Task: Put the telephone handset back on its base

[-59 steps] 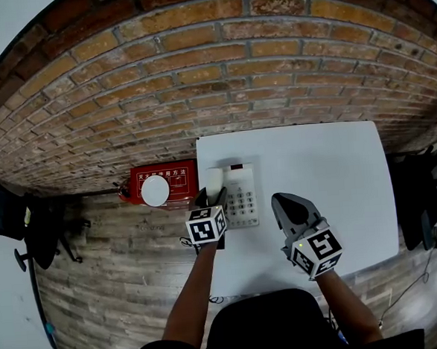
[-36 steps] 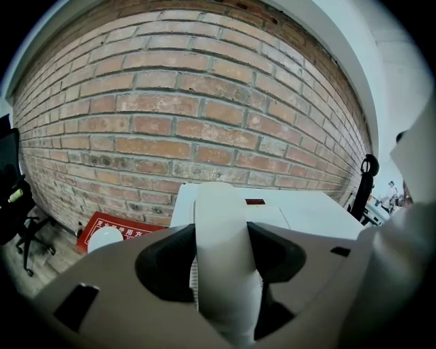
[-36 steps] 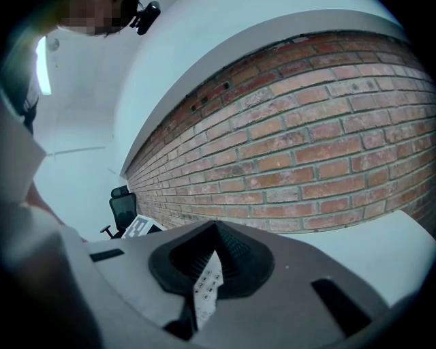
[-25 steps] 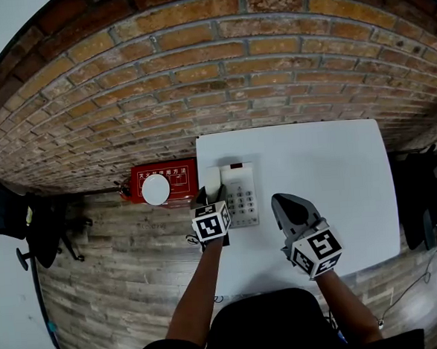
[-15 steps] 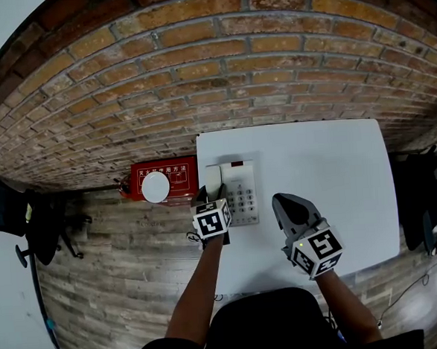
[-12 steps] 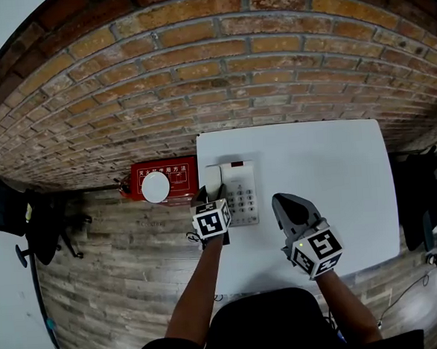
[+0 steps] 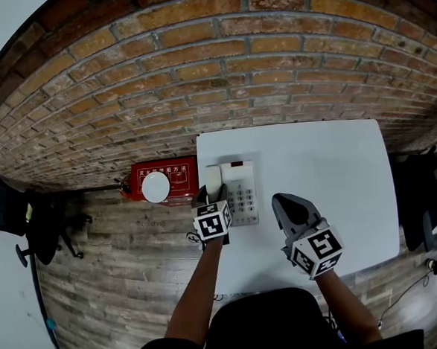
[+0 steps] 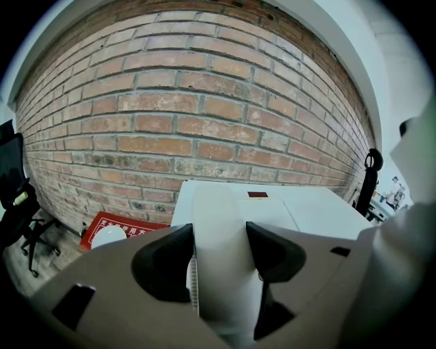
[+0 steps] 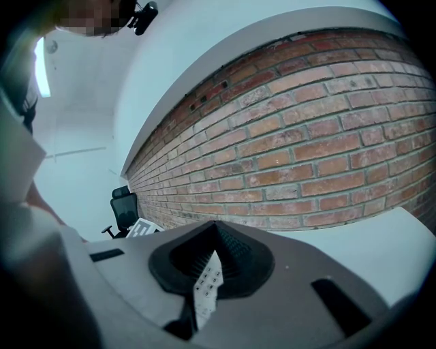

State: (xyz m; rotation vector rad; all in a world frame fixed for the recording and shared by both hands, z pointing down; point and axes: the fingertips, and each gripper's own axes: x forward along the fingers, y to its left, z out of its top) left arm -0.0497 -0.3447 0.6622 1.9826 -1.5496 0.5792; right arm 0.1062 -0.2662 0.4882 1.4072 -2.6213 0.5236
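Left gripper (image 8: pixel 219 251) with its fingers (image 8: pixel 163 262) closed on the flanks of the white handset (image 8: pixel 221 204). The handset fills the gap between the pads and runs straight ahead of them. From above, the fingers of the left gripper (image 7: pixel 212 197) sit toward the handset's (image 7: pixel 214 179) near end. The handset lies lengthwise along the left edge of the base (image 7: pixel 241 194), apparently down in its cradle. The base's body and keypad lie just to the right of these fingers, on the white surface (image 7: pixel 322 163).

Right gripper (image 7: pixel 284 203) is well apart to the right, above bare surface. Its fingers (image 9: pixel 245 262) are drawn together with nothing between them, and the gripper (image 9: pixel 212 262) takes no part.

Handling, as a judgement: the handset looks like a rigid moulded shell, light, smooth and rather slippery. Its length would make it pivot in an end-on hold. The narrow middle span between the two bulbous ends looks the best place to pinch, across the width. A cord cannot be made out.

Compared with the earlier frames, the handset lies in the same place beside the keypad. The left gripper's marker cube has drifted only slightly rightward, and the hold looks unchanged. The right gripper stays where it was. Seating looks done, with release remaining.
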